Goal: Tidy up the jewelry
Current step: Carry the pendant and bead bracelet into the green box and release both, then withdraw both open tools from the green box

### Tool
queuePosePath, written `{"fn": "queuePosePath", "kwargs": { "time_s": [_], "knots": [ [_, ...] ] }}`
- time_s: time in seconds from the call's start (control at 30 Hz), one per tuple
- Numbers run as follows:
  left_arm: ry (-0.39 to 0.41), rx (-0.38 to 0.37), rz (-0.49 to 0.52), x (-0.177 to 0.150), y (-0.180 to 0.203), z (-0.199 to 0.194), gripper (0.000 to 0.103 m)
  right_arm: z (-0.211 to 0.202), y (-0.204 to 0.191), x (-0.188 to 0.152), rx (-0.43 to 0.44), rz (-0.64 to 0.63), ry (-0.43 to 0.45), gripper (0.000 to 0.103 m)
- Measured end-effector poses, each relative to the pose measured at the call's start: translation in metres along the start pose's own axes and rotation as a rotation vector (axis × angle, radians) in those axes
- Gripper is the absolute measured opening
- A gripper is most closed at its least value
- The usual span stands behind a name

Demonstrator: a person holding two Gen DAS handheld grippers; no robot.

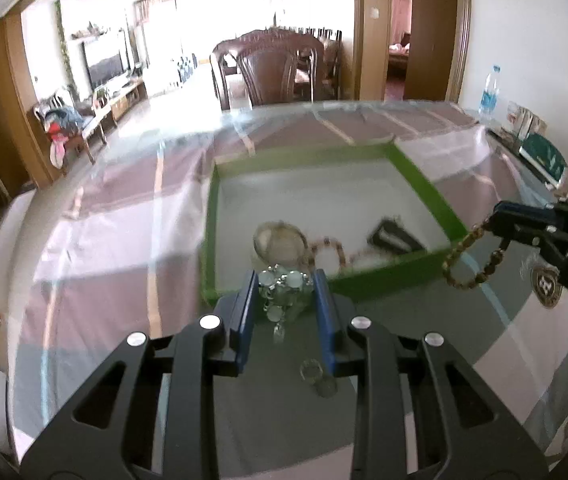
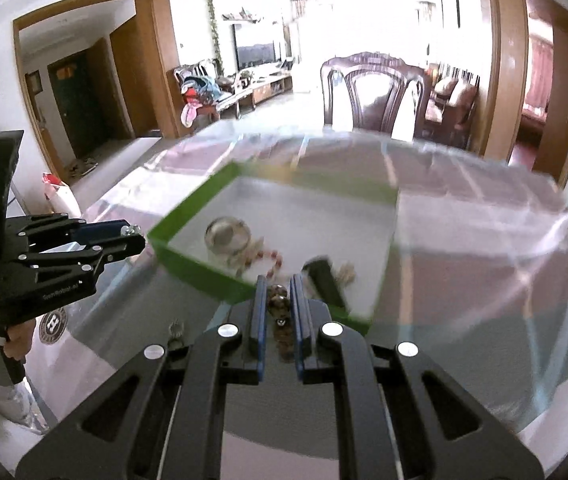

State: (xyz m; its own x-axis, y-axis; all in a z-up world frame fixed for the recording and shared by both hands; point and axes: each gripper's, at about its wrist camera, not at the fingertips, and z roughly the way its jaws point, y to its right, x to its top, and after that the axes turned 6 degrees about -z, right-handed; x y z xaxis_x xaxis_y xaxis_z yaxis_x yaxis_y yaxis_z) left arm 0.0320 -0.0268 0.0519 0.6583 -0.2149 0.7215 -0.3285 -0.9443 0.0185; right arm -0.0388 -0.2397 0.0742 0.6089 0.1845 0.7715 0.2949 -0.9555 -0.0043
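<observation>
My left gripper [image 1: 284, 280] is shut on a silver bracelet with pale round stones [image 1: 284, 286], held just above the table before a green-rimmed box [image 1: 423, 184]. On the box's white floor lie a clear round bangle [image 1: 280, 240], a red bead string [image 1: 327, 248] and a black clip [image 1: 395, 238]. My right gripper [image 2: 278, 284] is shut on a brown bead bracelet [image 2: 280, 308], which hangs in a loop in the left wrist view [image 1: 471, 264]. The same green box [image 2: 188, 256] lies just beyond it. The left gripper [image 2: 140, 236] shows at the left edge, a hand on its handle.
A checked cloth under clear plastic covers the table [image 1: 124, 260]. Small rings [image 1: 317, 376] lie on it near my left fingers, and a round logo disc [image 1: 545, 284] lies at the right. A water bottle [image 1: 489, 88] and a green packet [image 1: 541, 158] stand far right. A dark chair [image 2: 379, 92] is behind the table.
</observation>
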Motion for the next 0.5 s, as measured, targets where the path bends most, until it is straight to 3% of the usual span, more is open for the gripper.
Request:
{"fn": "queuePosePath", "kwargs": {
  "time_s": [0.1,0.23,0.5],
  "knots": [
    [0.031,0.003,0.002,0.022,-0.002,0.002,0.028,0.000,0.001,0.021,-0.032,-0.027,0.025,0.011],
    [0.015,-0.025,-0.032,0.050,-0.006,0.026,0.028,0.019,0.008,0.044,-0.045,-0.008,0.026,0.011],
    [-0.082,0.027,-0.082,0.062,-0.007,0.110,0.026,0.113,0.027,0.044,-0.007,0.102,-0.112,0.011]
  ]
}}
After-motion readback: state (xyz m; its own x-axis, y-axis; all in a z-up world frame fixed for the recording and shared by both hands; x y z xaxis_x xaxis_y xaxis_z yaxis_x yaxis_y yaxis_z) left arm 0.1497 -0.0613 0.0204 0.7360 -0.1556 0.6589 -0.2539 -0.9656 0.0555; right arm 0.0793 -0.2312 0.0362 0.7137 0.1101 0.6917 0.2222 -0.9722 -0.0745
